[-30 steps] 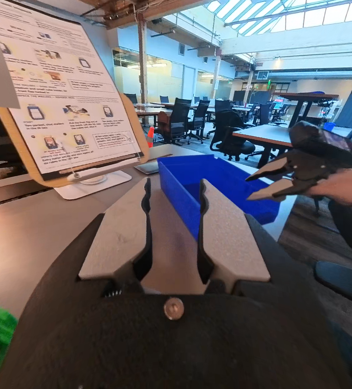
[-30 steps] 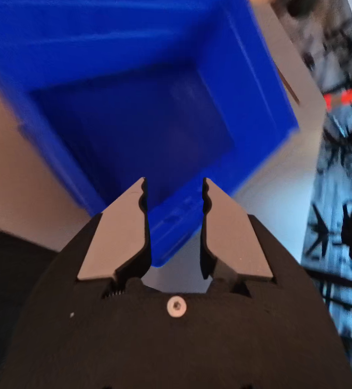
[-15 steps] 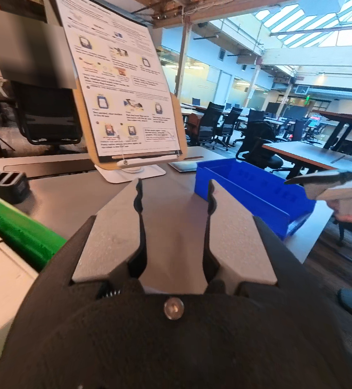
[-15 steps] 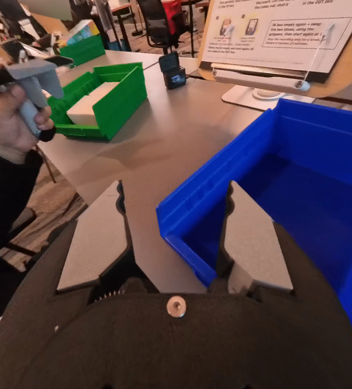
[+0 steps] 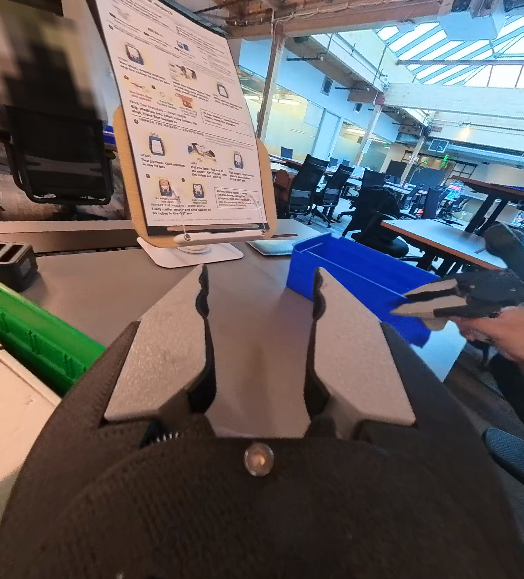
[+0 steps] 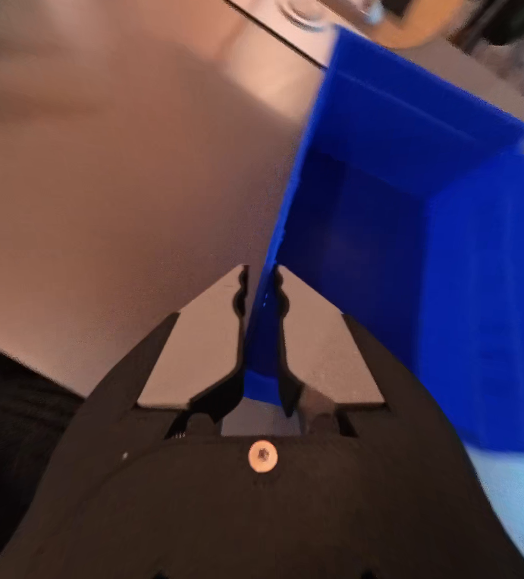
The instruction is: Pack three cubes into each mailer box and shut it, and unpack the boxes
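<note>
Two tools are up; the right tool (image 6: 260, 272) is clenched on the near side wall of the blue bin (image 6: 379, 250), which stands on the counter (image 5: 107, 291) at two o'clock of the left tool (image 5: 259, 282); that one hangs released, grasping nothing. I judge a bin swap is in hand; next comes a steady drag. No cubes show; white mailer boxes (image 5: 0, 416) at eight o'clock are cut off; the right view is blurred.
</note>
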A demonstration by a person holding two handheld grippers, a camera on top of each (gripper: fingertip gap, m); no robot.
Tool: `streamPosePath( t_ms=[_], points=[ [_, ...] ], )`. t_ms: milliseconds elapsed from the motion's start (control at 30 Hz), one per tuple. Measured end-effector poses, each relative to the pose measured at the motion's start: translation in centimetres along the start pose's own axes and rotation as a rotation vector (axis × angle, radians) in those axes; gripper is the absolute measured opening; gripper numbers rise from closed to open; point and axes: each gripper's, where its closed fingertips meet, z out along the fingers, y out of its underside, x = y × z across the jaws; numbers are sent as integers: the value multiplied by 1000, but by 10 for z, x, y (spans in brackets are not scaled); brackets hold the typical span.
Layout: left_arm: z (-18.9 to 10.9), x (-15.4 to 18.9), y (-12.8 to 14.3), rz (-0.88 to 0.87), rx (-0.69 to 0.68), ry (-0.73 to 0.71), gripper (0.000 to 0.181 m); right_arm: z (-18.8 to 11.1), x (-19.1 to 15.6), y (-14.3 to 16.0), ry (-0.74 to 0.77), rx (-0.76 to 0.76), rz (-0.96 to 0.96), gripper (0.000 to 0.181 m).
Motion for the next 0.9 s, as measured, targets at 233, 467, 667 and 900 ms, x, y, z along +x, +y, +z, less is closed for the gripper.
streamPosePath(
  t_ms=[233,467,667,900],
  points=[
    [-11,-3,-13,7,33,-14,65,-25,73,41,17,-21,186,3],
    [-12,-16,-8,8,10,-57,66,-37,121,64,201,-32,244,2],
    [-19,-37,-1,54,-75,-130,70,-43,150,73,302,15,319,3],
    [-23,-53,15,65,-172,-174,73,-73,143,35,249,220,358,22]
  ],
)
